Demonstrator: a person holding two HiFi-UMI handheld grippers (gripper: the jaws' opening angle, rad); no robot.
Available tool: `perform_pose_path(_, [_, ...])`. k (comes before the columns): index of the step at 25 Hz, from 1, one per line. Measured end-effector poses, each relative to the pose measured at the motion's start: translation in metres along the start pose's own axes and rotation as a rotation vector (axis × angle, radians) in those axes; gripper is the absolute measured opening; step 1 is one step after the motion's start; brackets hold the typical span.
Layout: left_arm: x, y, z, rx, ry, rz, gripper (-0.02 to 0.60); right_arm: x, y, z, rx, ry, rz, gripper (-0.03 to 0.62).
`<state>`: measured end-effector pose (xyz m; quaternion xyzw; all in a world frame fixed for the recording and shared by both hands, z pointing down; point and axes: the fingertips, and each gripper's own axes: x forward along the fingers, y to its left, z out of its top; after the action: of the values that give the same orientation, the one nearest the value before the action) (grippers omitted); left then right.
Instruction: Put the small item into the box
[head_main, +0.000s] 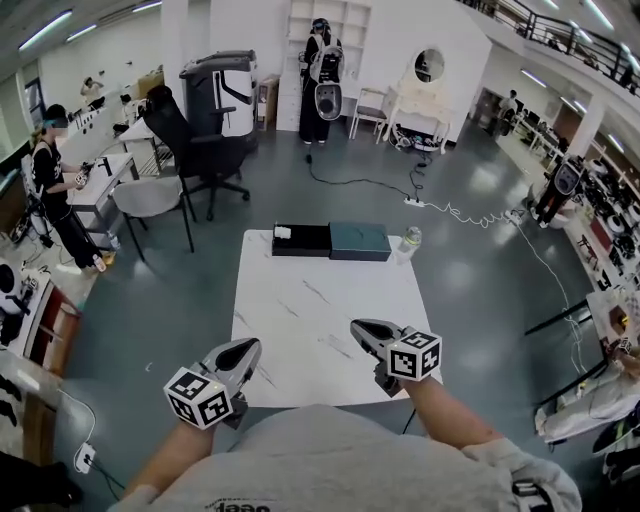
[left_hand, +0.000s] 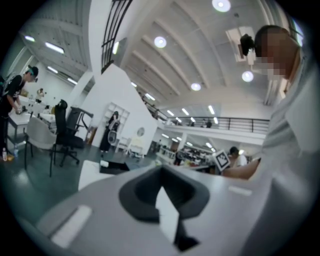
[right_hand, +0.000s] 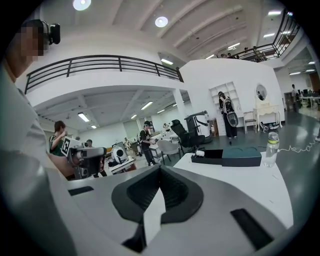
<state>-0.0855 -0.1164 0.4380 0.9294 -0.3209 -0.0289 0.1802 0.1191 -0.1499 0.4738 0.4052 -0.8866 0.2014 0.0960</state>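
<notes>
At the far edge of the white table (head_main: 320, 310) lies an open black box (head_main: 301, 241) with a teal box part (head_main: 360, 241) beside it on the right. A small white item (head_main: 283, 232) sits at the black box's left end. It also shows as the small white item (right_hand: 200, 153) beside the box (right_hand: 216, 156) in the right gripper view. My left gripper (head_main: 245, 348) hovers over the table's near edge, shut and empty. My right gripper (head_main: 358, 327) hovers at the near right, shut too, nothing between its jaws. Both are far from the box.
A clear bottle (head_main: 409, 241) stands right of the teal part. Beyond the table's left are a black office chair (head_main: 195, 140) and a grey chair (head_main: 150, 197). A cable (head_main: 450, 210) runs over the floor. People stand at the far wall and at the left.
</notes>
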Motion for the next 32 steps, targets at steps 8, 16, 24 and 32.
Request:
perform_pose_path(8, [0.017, -0.016, 0.007, 0.02, -0.005, 0.019, 0.006, -0.016, -0.02, 0.006, -0.003, -0.022, 0.009, 0.009])
perform_pose_path(16, [0.014, -0.002, 0.016, 0.019, -0.01, 0.034, 0.006, -0.022, -0.024, 0.009, 0.026, -0.048, -0.019, 0.009])
perform_pose_path(24, [0.019, -0.005, 0.016, 0.021, -0.007, 0.008, 0.006, -0.029, -0.026, 0.006, 0.045, -0.057, -0.042, 0.008])
perform_pose_path(32, [0.016, -0.005, 0.014, 0.012, -0.006, 0.01, 0.006, -0.031, -0.021, 0.005, 0.009, -0.047, -0.036, 0.008])
